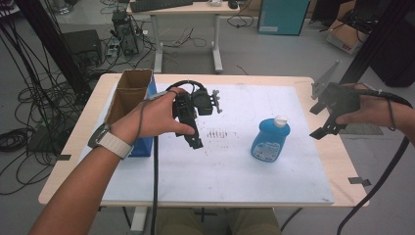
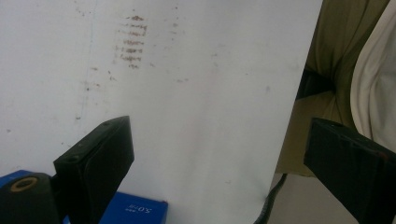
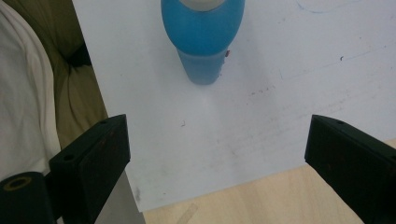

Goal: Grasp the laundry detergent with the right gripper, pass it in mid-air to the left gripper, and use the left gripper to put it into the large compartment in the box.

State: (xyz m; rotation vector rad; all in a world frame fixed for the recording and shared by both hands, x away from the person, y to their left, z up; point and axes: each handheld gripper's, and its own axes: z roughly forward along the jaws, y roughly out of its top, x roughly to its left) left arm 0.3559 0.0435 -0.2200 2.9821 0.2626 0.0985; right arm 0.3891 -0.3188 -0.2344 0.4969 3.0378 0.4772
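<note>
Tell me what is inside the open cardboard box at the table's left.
The cardboard box stands upright with its top open. In the high view only its brown inner walls show near the rim. The left forearm crosses in front of its lower part, and the bottom is hidden, so any contents cannot be seen.

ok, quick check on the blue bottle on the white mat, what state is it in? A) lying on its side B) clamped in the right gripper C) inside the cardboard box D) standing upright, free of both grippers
D: the blue bottle stands upright on the white mat, with the left gripper and right gripper both open and apart from it.
</note>
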